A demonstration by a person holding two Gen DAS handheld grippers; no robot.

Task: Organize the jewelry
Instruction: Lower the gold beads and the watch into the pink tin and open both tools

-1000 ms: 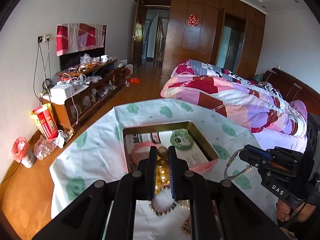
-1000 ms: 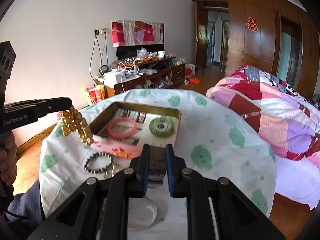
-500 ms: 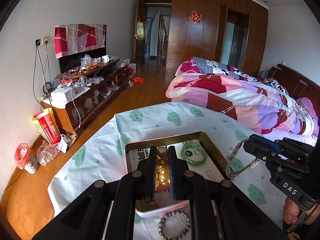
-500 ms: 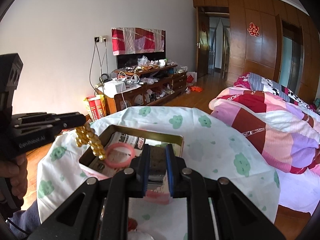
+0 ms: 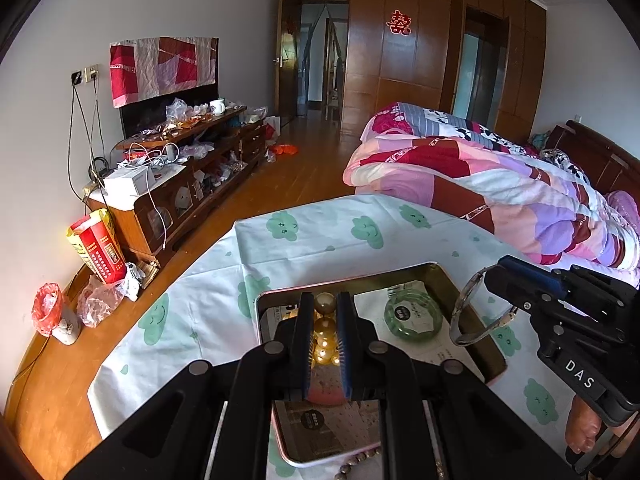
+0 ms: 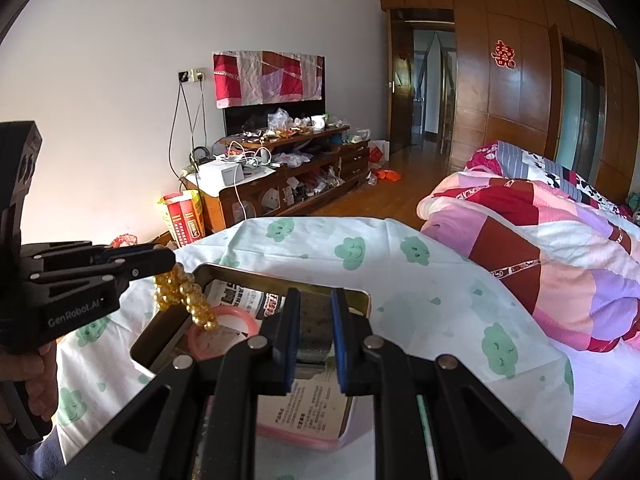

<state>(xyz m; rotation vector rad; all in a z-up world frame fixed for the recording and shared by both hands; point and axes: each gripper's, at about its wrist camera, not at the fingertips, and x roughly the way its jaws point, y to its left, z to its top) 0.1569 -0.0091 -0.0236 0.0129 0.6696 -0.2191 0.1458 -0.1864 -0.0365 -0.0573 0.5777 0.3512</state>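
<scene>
My left gripper (image 5: pixel 325 312) is shut on a gold bead bracelet (image 5: pixel 325 328) and holds it over the near left part of a metal tin (image 5: pixel 472 300) lined with printed paper. The bracelet hangs from it in the right wrist view (image 6: pixel 186 298). My right gripper (image 6: pixel 316 312) is shut on a silver watch (image 5: pixel 468 312), held above the tin's right edge. A green bangle (image 5: pixel 414 314) and a pink bangle (image 6: pixel 224 328) lie in the tin.
The tin sits on a table with a white cloth with green clouds (image 5: pixel 320 236). A dark bead bracelet (image 5: pixel 356 462) lies on the cloth near the tin's front edge. A bed with a pink quilt (image 5: pixel 500 184) stands right, a cluttered wooden cabinet (image 5: pixel 180 184) left.
Both grippers moved forward over the tin, the left with the gold bracelet, the right with the watch. The loose bracelets on the cloth dropped behind them.
</scene>
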